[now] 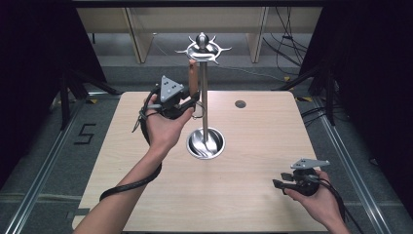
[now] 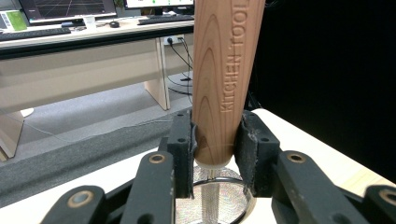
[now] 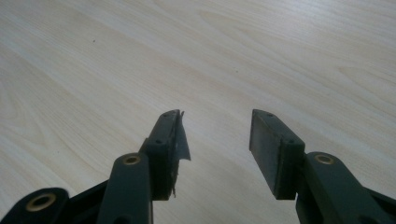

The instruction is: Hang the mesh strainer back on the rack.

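Right gripper (image 1: 278,185), jaws apart, idles on worktop (image 1: 253,146); left gripper (image 2: 215,144) clamps wooden strainer handle (image 2: 224,70) for hanging on utensil stand (image 1: 204,87).

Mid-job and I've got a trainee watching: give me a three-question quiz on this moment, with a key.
1. True or false: the left gripper is clamped on the wooden handle.
2. What does the right gripper hold? A) a spoon B) nothing C) a cloth
3. Fill in: the metal stand rises from a round ____ on the table.

Key: 1 true, both pads press the handle's lower end. 2 B, its jaws stand apart over bare tabletop. 3 base, a shiny dish.
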`<state>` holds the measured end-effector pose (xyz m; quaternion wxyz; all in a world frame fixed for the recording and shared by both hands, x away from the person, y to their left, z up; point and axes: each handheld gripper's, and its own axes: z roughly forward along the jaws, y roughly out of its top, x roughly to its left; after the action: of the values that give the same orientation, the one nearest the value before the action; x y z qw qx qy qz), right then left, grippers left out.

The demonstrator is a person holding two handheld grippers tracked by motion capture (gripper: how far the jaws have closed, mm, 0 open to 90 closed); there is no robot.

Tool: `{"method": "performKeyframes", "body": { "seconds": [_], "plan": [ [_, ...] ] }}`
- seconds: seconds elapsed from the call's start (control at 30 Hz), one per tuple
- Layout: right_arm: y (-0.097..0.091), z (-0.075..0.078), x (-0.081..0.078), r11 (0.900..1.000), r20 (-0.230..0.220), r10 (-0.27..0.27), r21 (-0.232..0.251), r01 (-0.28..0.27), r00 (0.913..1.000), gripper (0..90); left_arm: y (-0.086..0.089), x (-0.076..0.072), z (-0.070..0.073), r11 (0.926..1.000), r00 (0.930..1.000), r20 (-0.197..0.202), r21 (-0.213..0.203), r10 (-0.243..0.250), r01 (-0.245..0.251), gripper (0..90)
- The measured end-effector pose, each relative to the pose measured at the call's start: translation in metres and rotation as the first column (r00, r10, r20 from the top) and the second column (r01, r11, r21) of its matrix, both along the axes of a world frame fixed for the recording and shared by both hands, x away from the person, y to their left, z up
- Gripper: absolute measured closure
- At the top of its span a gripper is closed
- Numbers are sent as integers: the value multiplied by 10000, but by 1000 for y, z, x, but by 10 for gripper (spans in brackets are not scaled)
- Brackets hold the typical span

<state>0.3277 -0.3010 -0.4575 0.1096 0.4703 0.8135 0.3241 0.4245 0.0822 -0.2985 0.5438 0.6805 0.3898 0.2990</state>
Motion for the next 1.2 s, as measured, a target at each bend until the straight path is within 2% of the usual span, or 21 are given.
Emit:
{"method": "performKeyframes", "body": {
  "seconds": [0.1, 0.13, 0.23, 0.3, 0.43, 0.9, 1.1, 1.13, 1.2],
  "plan": [
    [1, -2, 0, 9999, 206, -40, 107, 38, 9998, 542, 0, 0, 0, 10000, 10000, 49, 93, 18, -19, 681],
    [0, 0, 0, 10000, -4, 25, -32, -25, 10000, 542, 0, 0, 0, 9999, 10000, 37, 102, 23, -23, 681],
    [0, 0, 0, 10000, 0, 19, -25, -19, 10000, 542, 1, 0, 0, 10000, 10000, 49, 43, 30, -31, 680],
    [2, -3, 0, 9995, 347, -168, 280, 158, 9993, 542, 1, 0, 0, 9999, 10000, 62, 105, 12, -13, 680],
    [1, 0, -1, 10000, -39, -81, 29, 81, 10000, 542, 2, -1, 0, 10000, 10000, 50, 76, -5, 5, 678],
    [0, 0, 0, 10000, 12, 4, -29, -4, 10000, 542, 7, -4, -1, 9998, 9998, -147, 97, -146, 147, 651],
    [0, 0, 0, 10000, 54, -33, -6, 33, 10000, 542, 13, -13, -3, 9998, 9998, -82, -72, -164, 164, 605],
    [1, 0, -1, 9999, -84, -161, 57, 162, 9998, 542, 14, -15, -4, 9997, 9998, -101, -141, -178, 176, 593],
    [1, 0, 0, 10000, -12, 3, -9, -3, 10000, 542, 19, -19, -3, 9996, 9997, -109, -178, -212, 210, 571]
  ]
}}
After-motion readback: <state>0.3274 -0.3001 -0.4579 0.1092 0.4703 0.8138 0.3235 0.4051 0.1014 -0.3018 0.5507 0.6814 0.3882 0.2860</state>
